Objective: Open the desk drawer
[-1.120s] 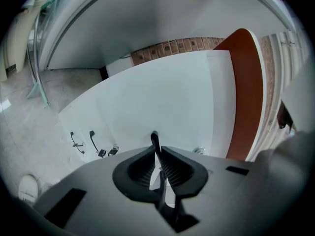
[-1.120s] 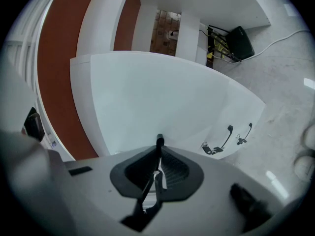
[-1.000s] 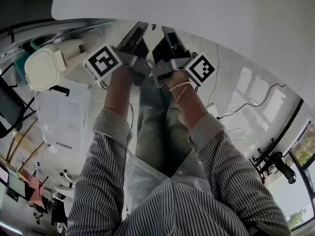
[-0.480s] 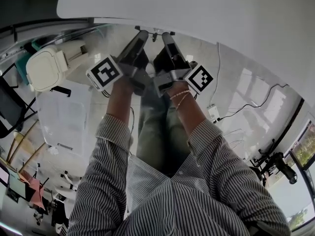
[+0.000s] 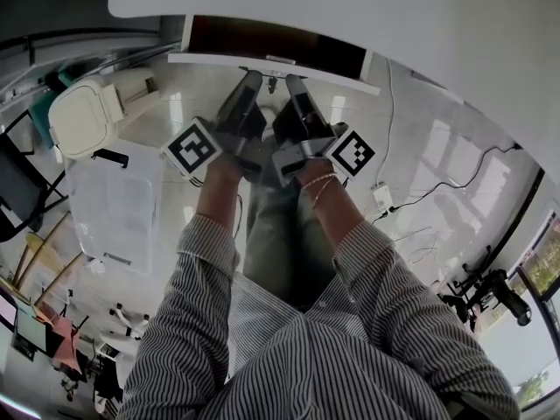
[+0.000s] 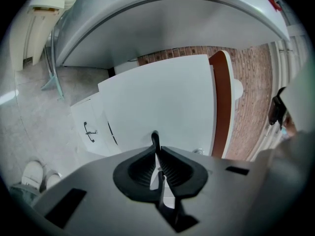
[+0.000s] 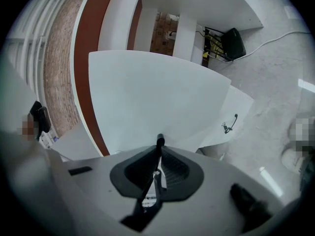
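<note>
I see drawer (image 5: 262, 59) out from under desk (image 5: 367, 7) now, hidden before. Left gripper (image 5: 255, 78) and right gripper (image 5: 292, 80) both pinched on its front.

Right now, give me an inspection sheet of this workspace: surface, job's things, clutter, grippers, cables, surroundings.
Surface: white desk top, nothing seen on it.
Job's things: desk drawer partly out, dark inside; small handle on its white front.
Clutter: clear plastic bin and white lidded bin on the floor, left.
Grippers: left gripper and right gripper side by side at the drawer front, jaws shut.
Cables: black cable on the floor, right.
Surroundings: glossy tiled floor; window at right.
</note>
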The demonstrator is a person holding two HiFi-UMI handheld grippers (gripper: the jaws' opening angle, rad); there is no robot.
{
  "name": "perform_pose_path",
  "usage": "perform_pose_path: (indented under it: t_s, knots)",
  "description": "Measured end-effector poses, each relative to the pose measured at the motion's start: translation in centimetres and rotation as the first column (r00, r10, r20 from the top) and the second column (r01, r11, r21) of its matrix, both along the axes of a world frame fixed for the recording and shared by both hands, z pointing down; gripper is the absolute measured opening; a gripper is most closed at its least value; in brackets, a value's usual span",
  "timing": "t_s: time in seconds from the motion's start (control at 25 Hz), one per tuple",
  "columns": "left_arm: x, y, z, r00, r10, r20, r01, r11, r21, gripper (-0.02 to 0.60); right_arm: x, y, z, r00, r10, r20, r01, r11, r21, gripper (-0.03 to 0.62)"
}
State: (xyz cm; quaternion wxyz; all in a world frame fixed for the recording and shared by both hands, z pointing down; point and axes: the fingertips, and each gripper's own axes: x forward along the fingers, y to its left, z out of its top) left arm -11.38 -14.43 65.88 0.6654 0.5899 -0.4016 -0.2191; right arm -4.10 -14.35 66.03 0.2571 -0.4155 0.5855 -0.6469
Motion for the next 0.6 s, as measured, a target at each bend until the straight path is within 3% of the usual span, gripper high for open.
perform_pose_path:
  t_s: [0.6]
  knots:
    - [-1.0,4.7,0.4,0.999,0.030,0.046,-0.029,0.999,-0.020,0.040,-0.8,4.4,0.2,0.999,-0.030,0.035,0.032,0.998,-0.055,0.037]
